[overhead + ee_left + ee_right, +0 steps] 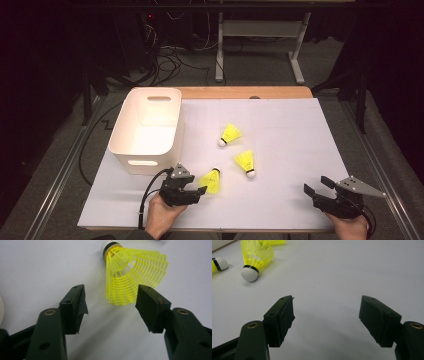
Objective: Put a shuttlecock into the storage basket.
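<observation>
Yellow shuttlecock point(132, 275) lies btwn open left claw point(112, 302) jaws, untouched; white bin point(146, 127) nearby; right claw point(325, 315) open, empty.

Yellow shuttlecock point(210, 180) w/ white cork tip, lying on side on white table, skirt toward near edge, cork pointing away, just right of bin.
</observation>
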Demonstrator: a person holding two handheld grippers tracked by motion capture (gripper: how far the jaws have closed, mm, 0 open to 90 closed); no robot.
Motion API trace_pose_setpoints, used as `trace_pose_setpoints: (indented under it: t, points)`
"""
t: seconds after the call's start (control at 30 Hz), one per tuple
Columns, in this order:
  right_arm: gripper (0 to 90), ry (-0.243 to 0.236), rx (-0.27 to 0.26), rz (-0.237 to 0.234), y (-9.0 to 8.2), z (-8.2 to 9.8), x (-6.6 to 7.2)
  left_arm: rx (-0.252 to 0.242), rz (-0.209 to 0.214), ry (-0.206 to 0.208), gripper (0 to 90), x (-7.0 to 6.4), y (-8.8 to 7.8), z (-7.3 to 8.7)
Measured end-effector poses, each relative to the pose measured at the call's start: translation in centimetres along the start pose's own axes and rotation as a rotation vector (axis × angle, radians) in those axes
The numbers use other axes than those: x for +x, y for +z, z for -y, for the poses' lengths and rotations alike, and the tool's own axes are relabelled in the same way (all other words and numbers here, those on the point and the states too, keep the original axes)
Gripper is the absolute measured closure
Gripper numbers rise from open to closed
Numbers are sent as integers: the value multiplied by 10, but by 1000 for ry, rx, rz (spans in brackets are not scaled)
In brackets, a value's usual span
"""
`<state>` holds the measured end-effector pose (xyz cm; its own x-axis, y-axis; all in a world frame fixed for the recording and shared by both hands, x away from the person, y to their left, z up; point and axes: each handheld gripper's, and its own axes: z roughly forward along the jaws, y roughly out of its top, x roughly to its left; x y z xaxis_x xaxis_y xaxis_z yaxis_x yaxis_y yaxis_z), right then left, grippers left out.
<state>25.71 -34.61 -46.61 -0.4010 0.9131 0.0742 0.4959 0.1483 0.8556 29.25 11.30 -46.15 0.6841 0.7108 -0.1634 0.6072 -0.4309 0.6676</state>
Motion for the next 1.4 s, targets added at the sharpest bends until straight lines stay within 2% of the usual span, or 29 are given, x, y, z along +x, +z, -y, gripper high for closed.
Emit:
trace_pose_setpoints:
  t: [0.13,0.33,0.43,0.63,0.87,1.03,1.4]
  points:
    - [286,1,2,-1,0,0,1,13,-7,8,448,-2,4,-5]
    - [287,1,2,-1,0,0,1,28,-15,0,507,-3,10,-11]
    - [287,0,2,0,0,0,1,15,-28,-10,570,-3,11,-12]
    - [287,-4,-1,1,0,0,0,23,-27,-27,659,-1,12,-14]
    - [287,-1,1,0,0,0,1,44,-38,-18,762,-2,14,-16]
    - [287,-3,0,0,0,0,1,59,-43,5,861,-2,15,-18]
    - [287,-15,4,-1,1,0,1,77,-54,3,888,-2,12,-22]
